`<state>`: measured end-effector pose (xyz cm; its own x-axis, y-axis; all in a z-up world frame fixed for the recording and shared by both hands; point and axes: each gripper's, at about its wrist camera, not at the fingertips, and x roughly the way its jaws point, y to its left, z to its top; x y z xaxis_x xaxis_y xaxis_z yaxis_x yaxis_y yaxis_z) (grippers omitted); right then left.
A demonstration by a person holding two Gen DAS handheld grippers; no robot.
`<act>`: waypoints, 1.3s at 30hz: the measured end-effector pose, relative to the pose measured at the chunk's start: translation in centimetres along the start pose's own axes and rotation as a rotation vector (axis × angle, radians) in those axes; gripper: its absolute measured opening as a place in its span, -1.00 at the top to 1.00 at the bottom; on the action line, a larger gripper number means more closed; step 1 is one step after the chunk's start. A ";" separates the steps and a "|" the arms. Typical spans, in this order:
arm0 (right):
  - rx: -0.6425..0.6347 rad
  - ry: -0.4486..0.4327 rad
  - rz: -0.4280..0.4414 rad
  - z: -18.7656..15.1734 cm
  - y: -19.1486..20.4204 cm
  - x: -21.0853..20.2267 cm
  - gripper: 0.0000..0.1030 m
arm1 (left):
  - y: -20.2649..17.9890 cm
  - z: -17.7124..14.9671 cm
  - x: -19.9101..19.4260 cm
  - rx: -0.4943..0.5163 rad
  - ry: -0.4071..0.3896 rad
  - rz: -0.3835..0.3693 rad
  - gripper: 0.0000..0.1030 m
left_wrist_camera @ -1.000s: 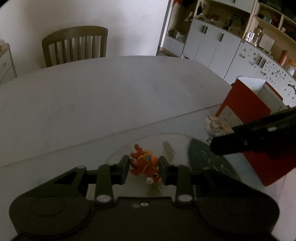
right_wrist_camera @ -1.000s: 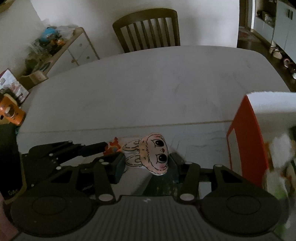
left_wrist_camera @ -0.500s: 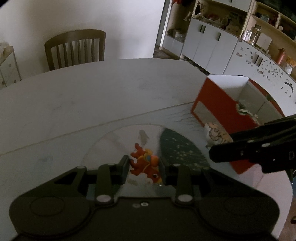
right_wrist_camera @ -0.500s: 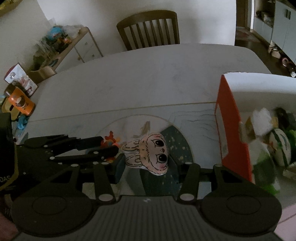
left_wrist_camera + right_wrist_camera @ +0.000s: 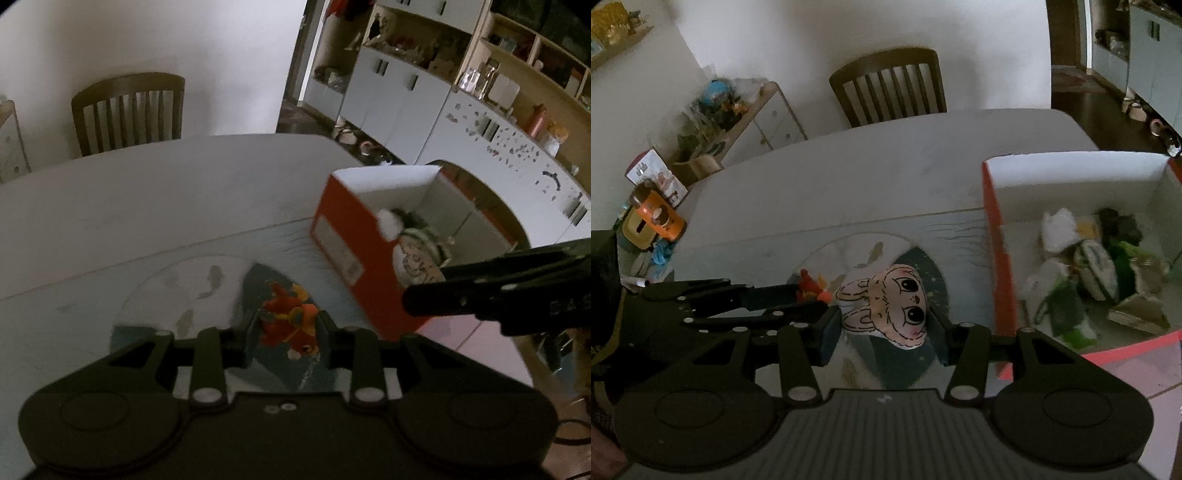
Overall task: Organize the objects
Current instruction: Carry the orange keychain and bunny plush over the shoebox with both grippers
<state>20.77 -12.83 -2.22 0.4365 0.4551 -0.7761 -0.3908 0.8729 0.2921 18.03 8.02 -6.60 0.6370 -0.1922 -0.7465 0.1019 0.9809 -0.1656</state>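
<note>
My left gripper point(image 5: 288, 330) is shut on a small red and orange toy figure point(image 5: 290, 325), held up above the patterned mat point(image 5: 192, 295). My right gripper point(image 5: 884, 325) is shut on a pale bunny-face plush point(image 5: 890, 308) with big black eyes. In the left wrist view the right gripper point(image 5: 417, 291) reaches in from the right with the plush point(image 5: 415, 260) at its tip, in front of the red box point(image 5: 351, 258). In the right wrist view the left gripper point(image 5: 809, 295) sits just left of the plush, the red toy point(image 5: 810, 286) in it. The red box point(image 5: 995, 258) stands to the right, open at the top.
Several toys lie inside the box, among them a white plush point(image 5: 1060, 230) and green pieces point(image 5: 1067, 306). A wooden chair point(image 5: 890, 88) stands at the table's far side. A low cabinet point(image 5: 757, 122) with clutter is at left; white cupboards point(image 5: 424, 99) line the right wall.
Both grippers have risen and moved right towards the red box, each keeping hold of its toy. The inside of the box has come into view.
</note>
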 end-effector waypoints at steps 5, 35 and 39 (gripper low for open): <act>0.002 -0.017 -0.011 0.1 -1.9 -2.0 0.04 | -2.4 1.1 -0.9 0.022 -0.026 -0.008 0.40; 0.056 -0.045 -0.139 1.0 -19.1 -6.1 0.04 | -8.0 2.5 6.4 0.081 0.066 0.016 0.38; 0.055 -0.025 -0.142 1.0 -20.0 -5.7 0.04 | -6.9 0.2 7.9 0.095 0.098 0.006 -0.15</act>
<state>26.95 -32.70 -3.08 0.5045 0.3301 -0.7978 -0.2793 0.9367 0.2110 22.46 -0.28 -11.20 0.5607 -0.1840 -0.8073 0.1736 0.9795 -0.1027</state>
